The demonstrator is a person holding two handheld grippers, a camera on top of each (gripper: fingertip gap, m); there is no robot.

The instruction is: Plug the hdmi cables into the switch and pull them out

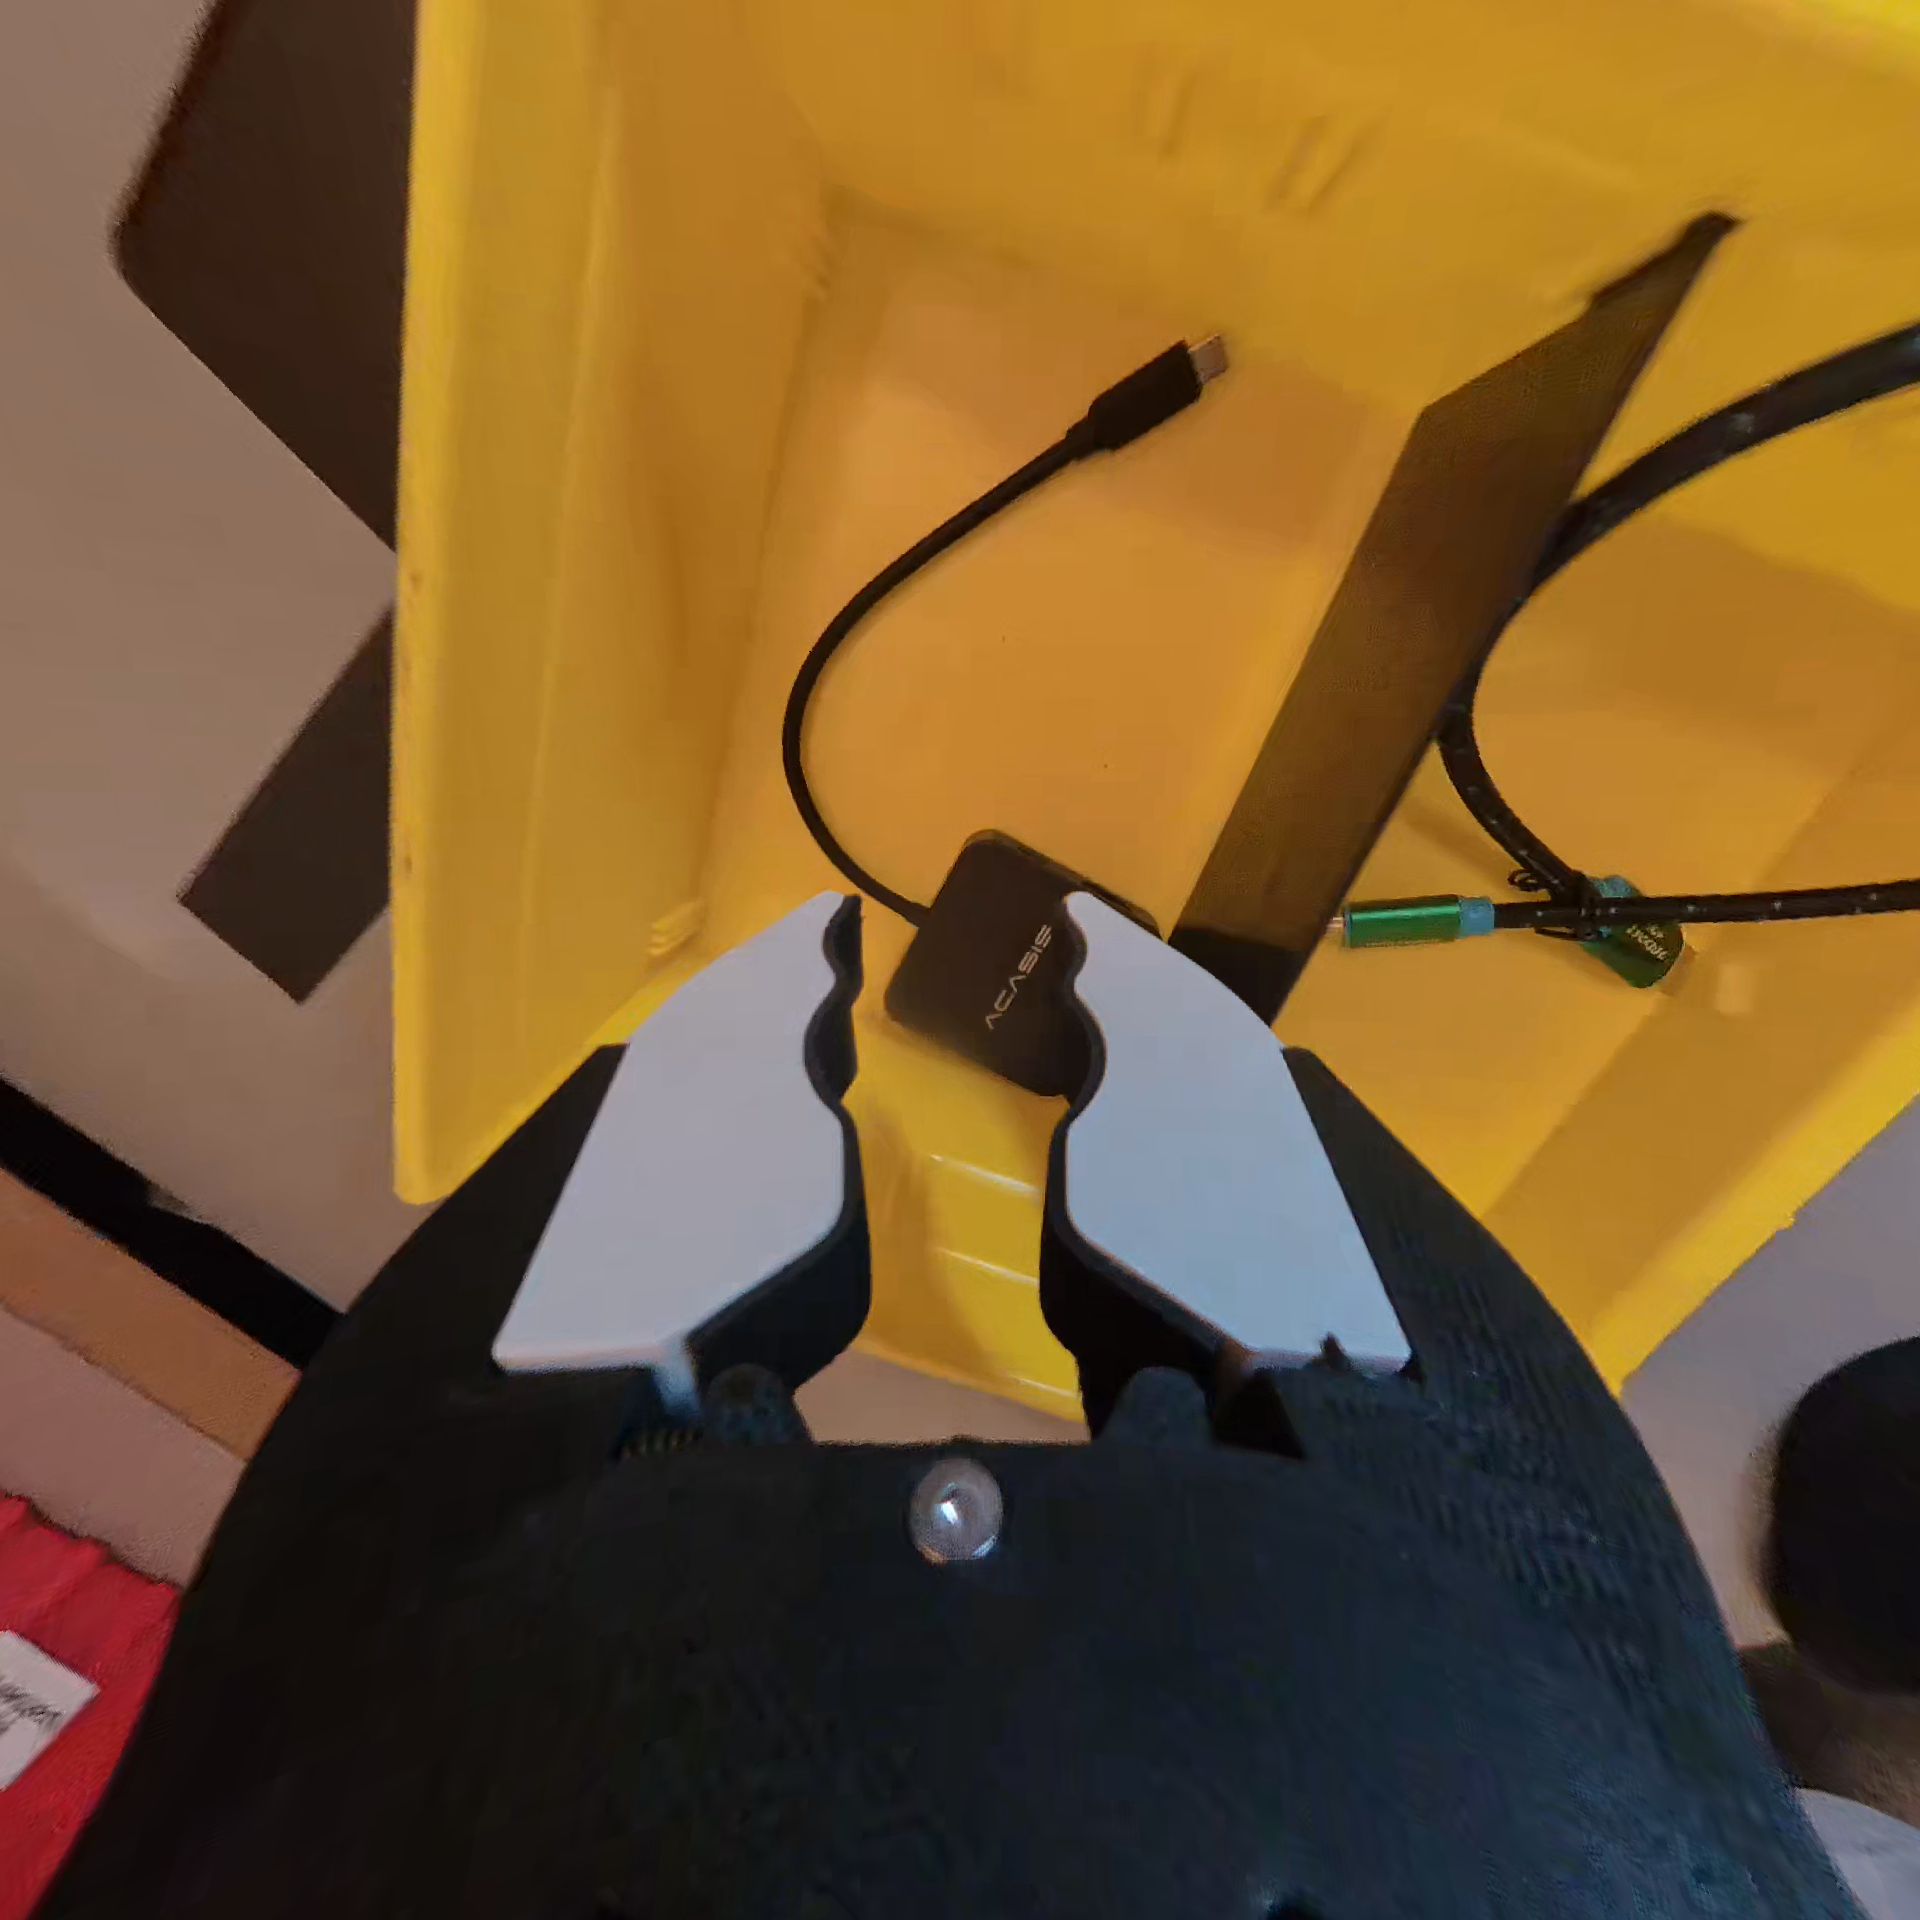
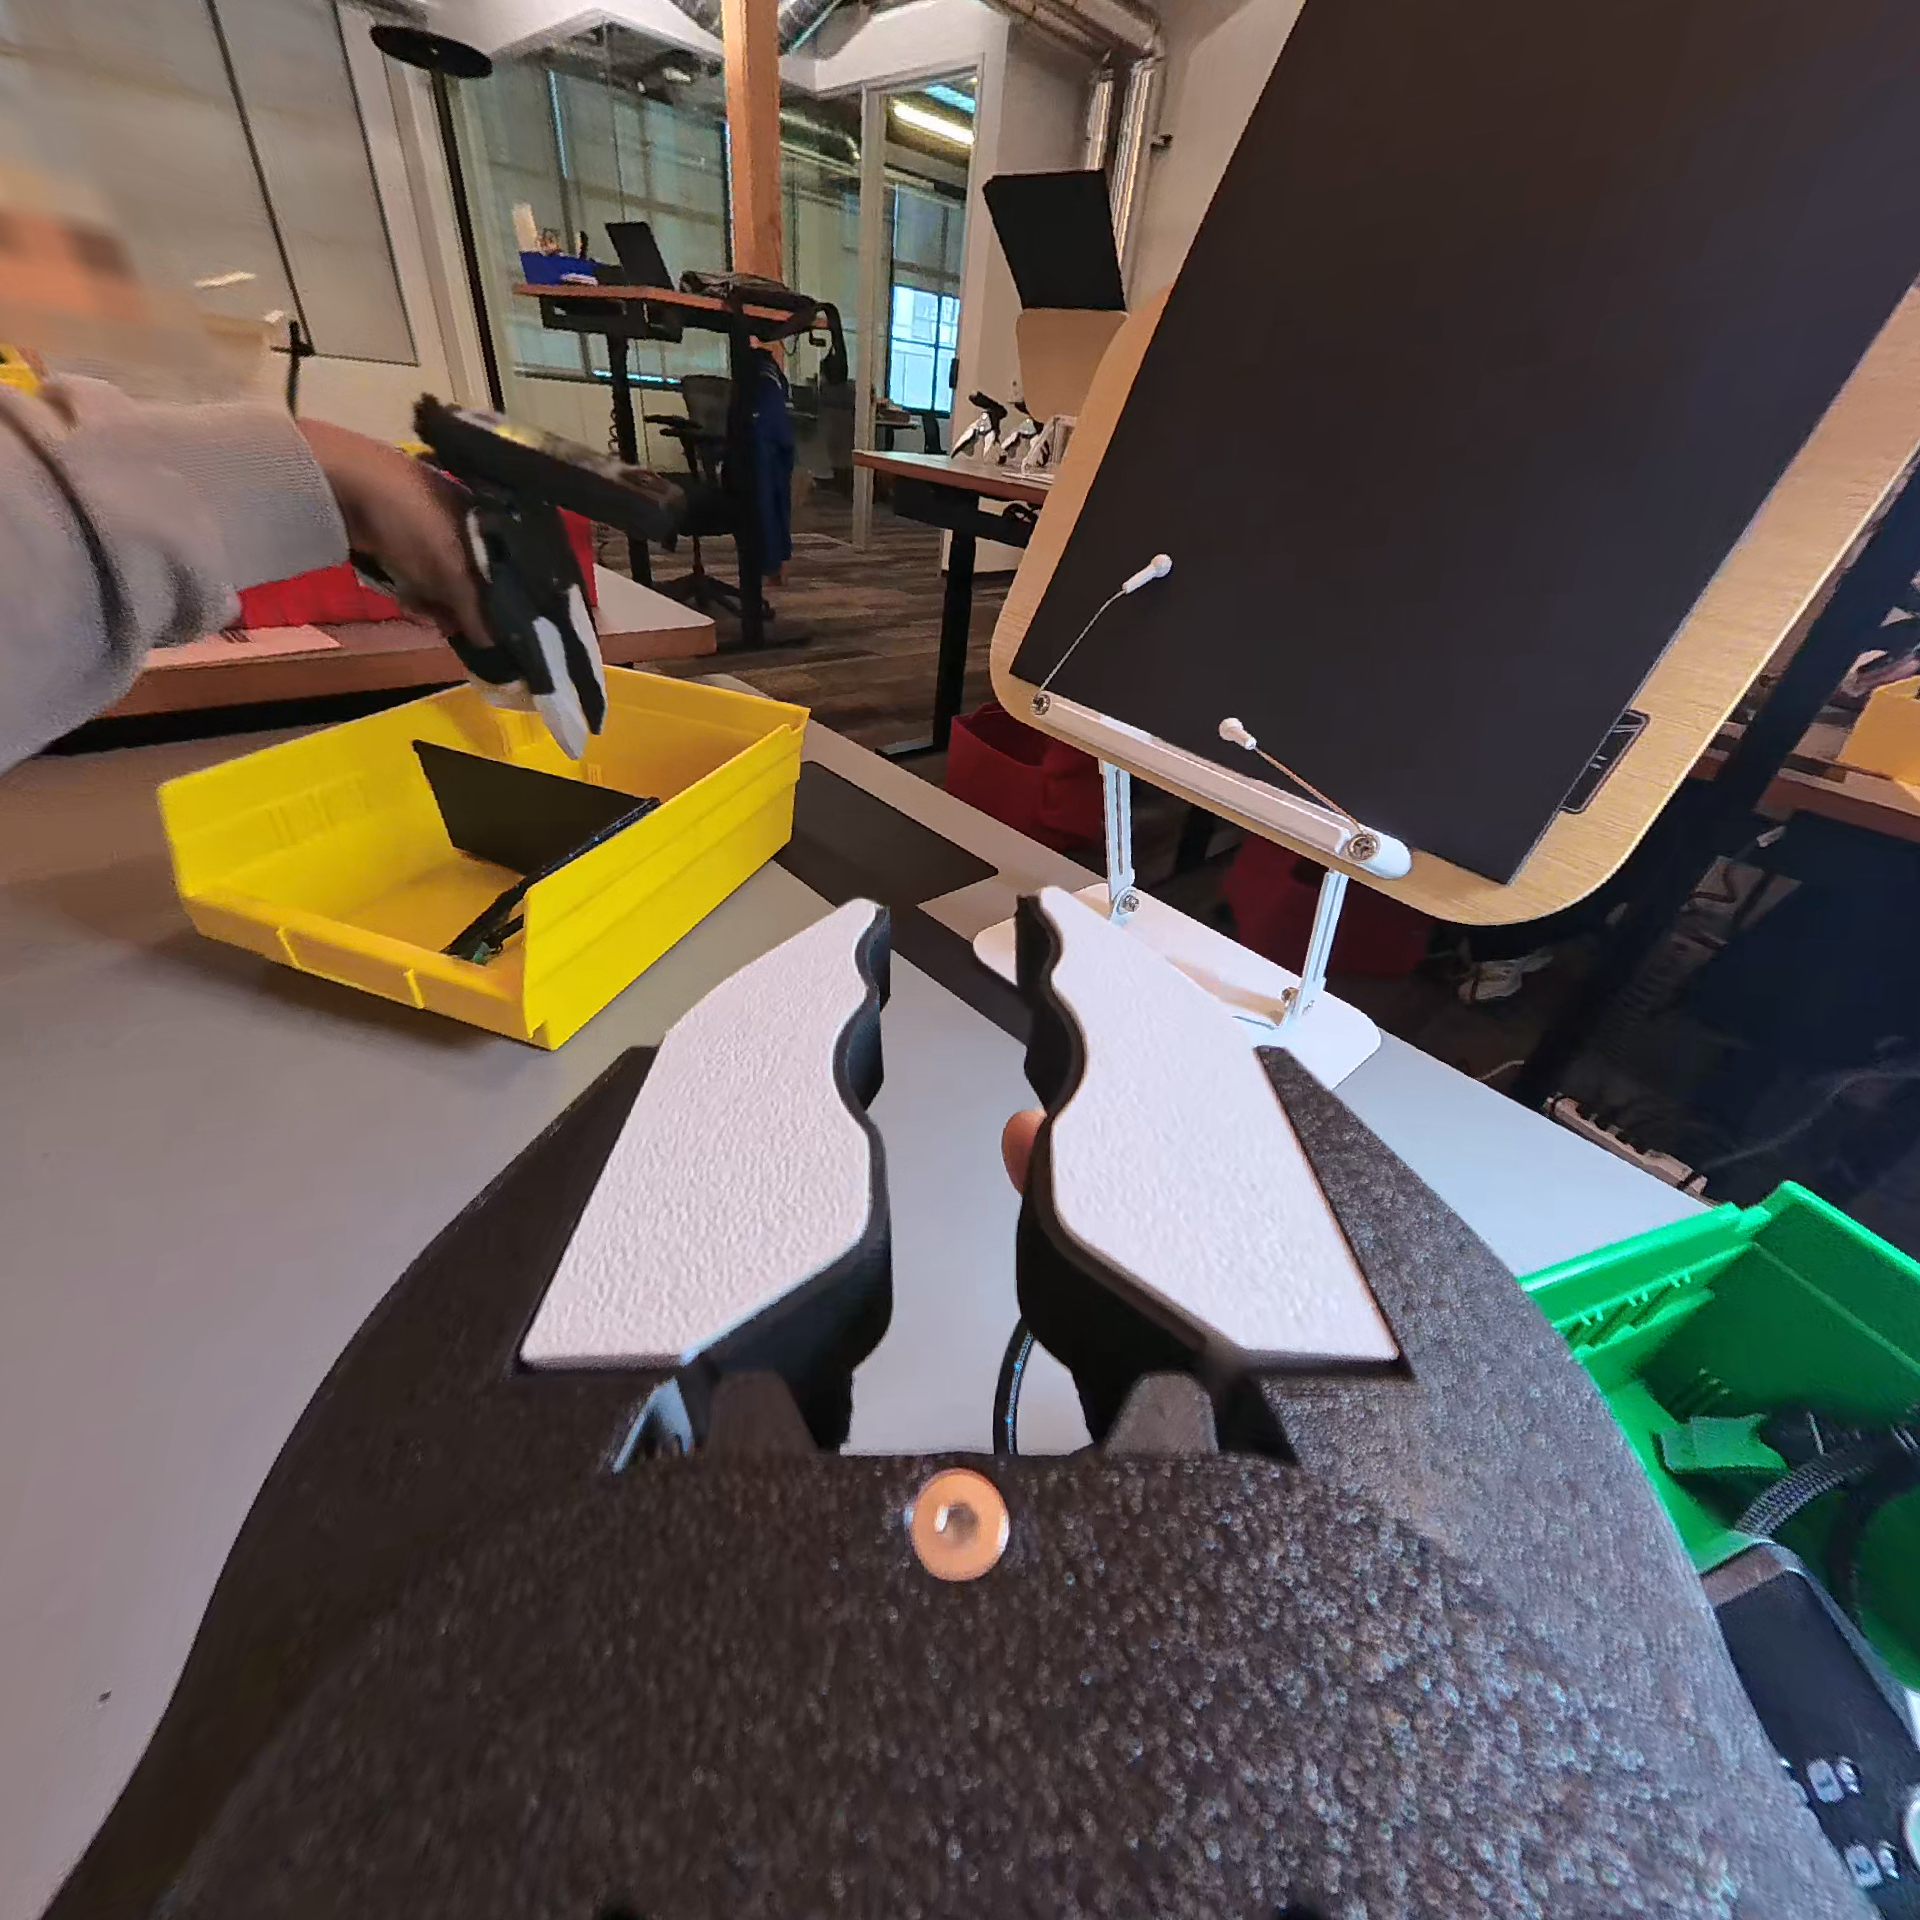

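The left gripper (image 1: 961,971), jaws spread, straddles the black switch (image 1: 982,966) inside the yellow bin (image 1: 582,623) near its front wall, while the right gripper (image 2: 951,961) hovers spread and empty over the table (image 2: 208,1143).

Switch (image 1: 987,966) and cable (image 1: 1475,914) in bin (image 1: 582,623), divider (image 1: 1434,623) between.

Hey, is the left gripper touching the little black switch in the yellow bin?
Cannot tell. In the left wrist view the left gripper has open jaws straddling the switch; contact isn't clear.
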